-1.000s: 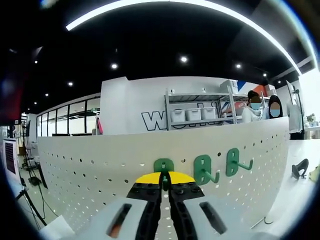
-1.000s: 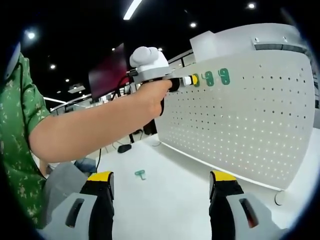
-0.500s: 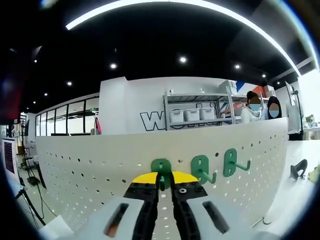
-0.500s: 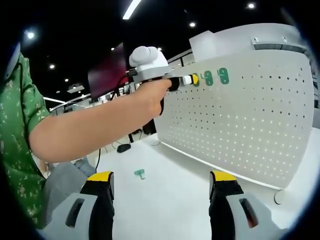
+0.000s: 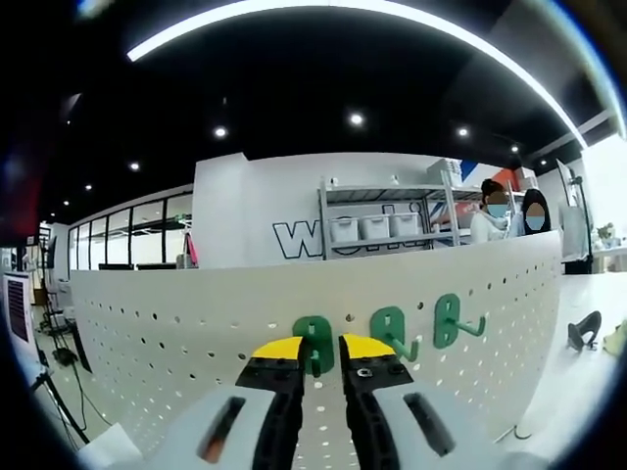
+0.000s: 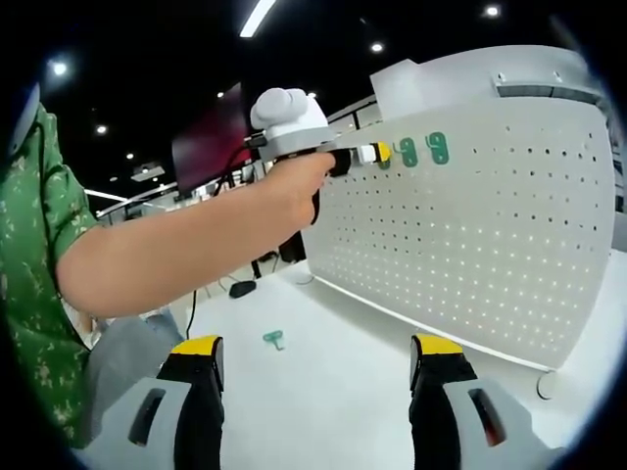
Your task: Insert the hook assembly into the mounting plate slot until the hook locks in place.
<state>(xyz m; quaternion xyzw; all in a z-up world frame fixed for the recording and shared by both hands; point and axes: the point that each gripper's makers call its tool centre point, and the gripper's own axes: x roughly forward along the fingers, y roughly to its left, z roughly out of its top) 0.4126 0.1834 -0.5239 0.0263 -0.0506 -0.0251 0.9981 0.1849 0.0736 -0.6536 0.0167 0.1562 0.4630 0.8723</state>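
A white perforated mounting plate [image 5: 176,333] stands upright across the left gripper view. Three green hooks hang on it in a row. The leftmost hook [image 5: 313,335] sits between the yellow tips of my left gripper [image 5: 321,352], whose jaws stand slightly apart and open around it. The other two hooks [image 5: 389,328] [image 5: 449,318] hang to its right. In the right gripper view the left gripper [image 6: 377,154] is held at the plate [image 6: 490,225] beside two hooks [image 6: 407,152] [image 6: 437,148]. My right gripper [image 6: 318,357] is open and holds nothing, low over the table.
A loose green hook [image 6: 274,340] lies on the white table [image 6: 333,401]. The person's bare arm [image 6: 186,250] reaches across to the plate. A black object [image 5: 588,328] rests on the table at the right. Shelving with bins [image 5: 377,227] and people stand behind the plate.
The left gripper's jaws have parted from shut on the leftmost hook to a small gap around it; the hook stays on the plate. The right gripper has not moved.
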